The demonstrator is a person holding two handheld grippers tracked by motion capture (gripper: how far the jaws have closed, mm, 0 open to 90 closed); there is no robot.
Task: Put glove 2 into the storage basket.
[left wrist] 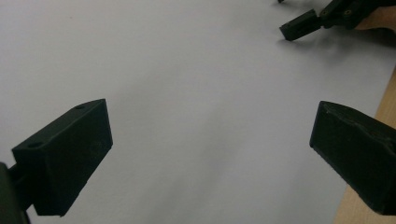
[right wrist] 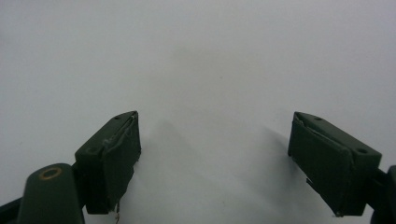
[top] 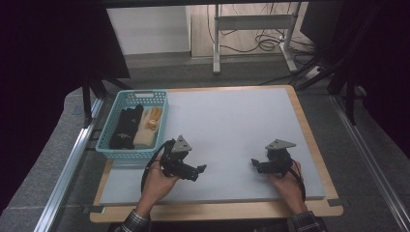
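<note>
Sitting at the mat's far-left edge, the teal plastic mesh basket (top: pixel 133 124) holds black and cream cloths lying lengthwise, just beyond the black left gripper (top: pixel 192 170), jaws spread, empty; the black right gripper (top: pixel 256 165), likewise released, rests well apart.

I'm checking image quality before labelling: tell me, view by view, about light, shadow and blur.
High view: sharp and evenly lit on the mat, with dark, murky surroundings and the basket contents dim. Left gripper view: left gripper jaws slightly soft, and the right gripper casts a faint shadow. Right gripper view: right gripper jaws sharp, with soft shadows beside them on the mat.
</note>
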